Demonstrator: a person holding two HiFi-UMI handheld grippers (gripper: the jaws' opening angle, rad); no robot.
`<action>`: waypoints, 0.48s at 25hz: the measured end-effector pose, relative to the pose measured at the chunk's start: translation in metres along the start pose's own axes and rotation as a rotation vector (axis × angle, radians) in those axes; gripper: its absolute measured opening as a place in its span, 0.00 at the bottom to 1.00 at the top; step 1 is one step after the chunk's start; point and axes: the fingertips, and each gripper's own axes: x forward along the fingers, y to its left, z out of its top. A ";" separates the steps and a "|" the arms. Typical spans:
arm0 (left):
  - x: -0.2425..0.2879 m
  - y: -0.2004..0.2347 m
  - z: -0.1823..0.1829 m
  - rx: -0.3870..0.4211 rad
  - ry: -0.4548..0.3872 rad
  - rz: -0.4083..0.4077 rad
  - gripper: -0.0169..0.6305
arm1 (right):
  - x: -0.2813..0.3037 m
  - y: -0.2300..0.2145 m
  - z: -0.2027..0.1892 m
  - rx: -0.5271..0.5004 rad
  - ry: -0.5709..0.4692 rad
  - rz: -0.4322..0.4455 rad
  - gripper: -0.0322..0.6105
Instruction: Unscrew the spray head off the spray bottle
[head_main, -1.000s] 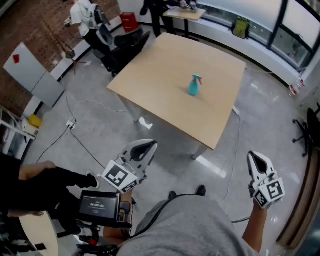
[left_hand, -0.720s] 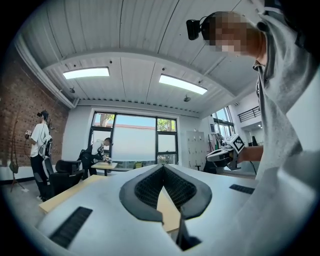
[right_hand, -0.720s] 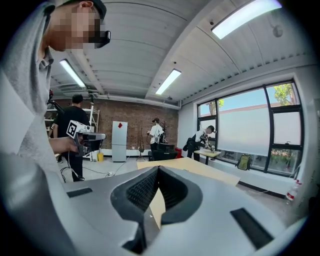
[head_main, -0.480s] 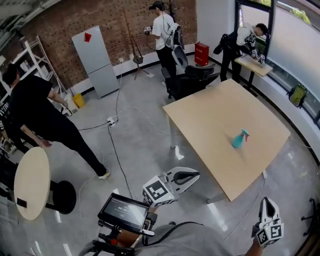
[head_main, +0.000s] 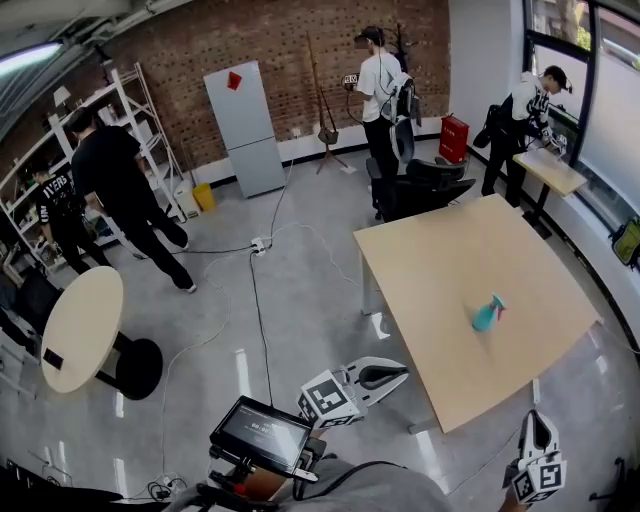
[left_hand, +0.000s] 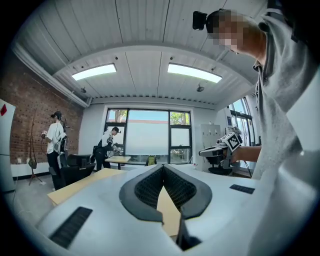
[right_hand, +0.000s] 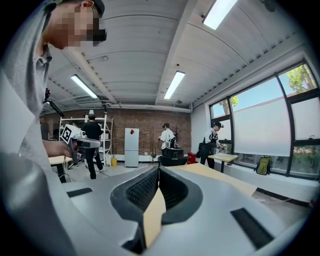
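Grey polished concrete floor (head_main: 300, 290) fills most of the head view, with black cables trailing across it, and a red brick wall (head_main: 300, 45) closes the far side of the room. On the right stands a large square surface of pale wood (head_main: 440, 260) on light legs. It is bare apart from one small thing. A smaller round pale-topped table on a black pedestal (head_main: 75, 330) sits at the left edge, well apart from it. A tall grey metal cabinet with a red mark (head_main: 245, 125) stands against the brick, and black office chairs (head_main: 420, 185) crowd the far corner of the surface. The white left claw (head_main: 400, 374) hangs just off the near edge of the surface, its jaws pressed together with nothing between them, as its own view (left_hand: 162, 168) shows. The white right claw (head_main: 537, 420) shows at the bottom right, near the surface's near corner, and its jaws are likewise together and empty (right_hand: 158, 171). The small teal plastic spray bottle (head_main: 486, 316) stands on the near right part of the surface with its pinkish spray head on top, well apart from both claws.
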 end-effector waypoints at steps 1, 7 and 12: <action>0.005 -0.004 0.000 -0.005 -0.001 0.007 0.03 | -0.001 -0.006 0.000 -0.004 0.004 0.010 0.06; 0.034 -0.013 -0.012 -0.026 0.015 0.012 0.03 | 0.001 -0.033 -0.017 0.013 0.045 0.030 0.06; 0.056 0.021 -0.031 -0.052 0.023 0.013 0.03 | 0.034 -0.053 -0.036 0.028 0.061 0.033 0.06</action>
